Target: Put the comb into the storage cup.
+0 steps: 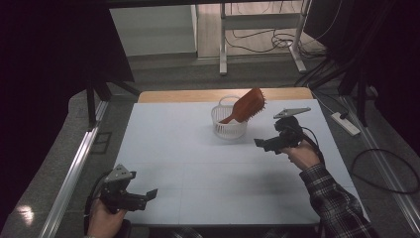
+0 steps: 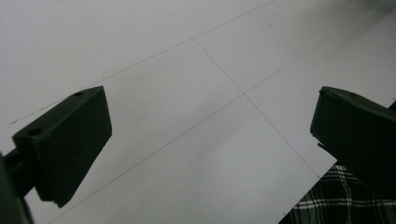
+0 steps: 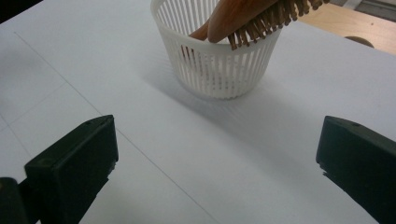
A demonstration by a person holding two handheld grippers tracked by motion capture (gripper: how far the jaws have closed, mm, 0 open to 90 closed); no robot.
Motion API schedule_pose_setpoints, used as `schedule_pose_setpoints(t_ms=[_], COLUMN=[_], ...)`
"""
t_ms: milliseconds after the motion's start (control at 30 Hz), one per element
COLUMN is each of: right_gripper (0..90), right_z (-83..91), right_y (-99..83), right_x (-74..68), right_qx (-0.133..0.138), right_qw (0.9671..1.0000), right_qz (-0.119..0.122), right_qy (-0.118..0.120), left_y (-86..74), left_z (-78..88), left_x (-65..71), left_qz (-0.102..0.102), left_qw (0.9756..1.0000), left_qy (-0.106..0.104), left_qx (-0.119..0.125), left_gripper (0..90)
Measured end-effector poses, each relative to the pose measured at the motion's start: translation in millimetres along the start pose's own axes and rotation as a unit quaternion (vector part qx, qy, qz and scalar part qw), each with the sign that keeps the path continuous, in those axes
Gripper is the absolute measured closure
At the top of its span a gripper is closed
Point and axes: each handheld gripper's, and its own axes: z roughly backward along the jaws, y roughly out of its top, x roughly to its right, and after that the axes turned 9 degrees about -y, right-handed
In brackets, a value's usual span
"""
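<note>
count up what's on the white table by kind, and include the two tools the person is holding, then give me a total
Wooden hairbrush: 1, standing handle-down in the basket
White slotted plastic basket: 1
Handheld tools: 2, the left tool and the right tool, both with jaws open and holding nothing
Total: 4

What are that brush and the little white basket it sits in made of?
The brush looks like wood: reddish-brown with a smooth, slightly glossy back, and its bristles seem wooden pins too. The basket looks like moulded white plastic, judging by its thin, even ribs and matte sheen.
</note>
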Motion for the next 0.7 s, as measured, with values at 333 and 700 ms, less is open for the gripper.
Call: schedule_pose_setpoints(t_ms=[333, 700], right_gripper=[0.0, 0.0], right_z=[2.9, 6.8], right_y=[-5.5, -8.9], right_x=[-3.1, -4.8], right_qx=[-0.002, -0.005], right_qw=[1.0000, 1.0000], right_qz=[0.005, 0.007], right_qy=[-0.001, 0.004], left_y=[-0.2, -0.2], left_z=[0.5, 0.5], left_x=[-0.4, -0.3], left_qz=[0.001, 0.001], left_qw=[1.0000, 1.0000], left_qy=[-0.001, -0.001], left_qx=[0.003, 0.002], left_gripper=[0.0, 0.0])
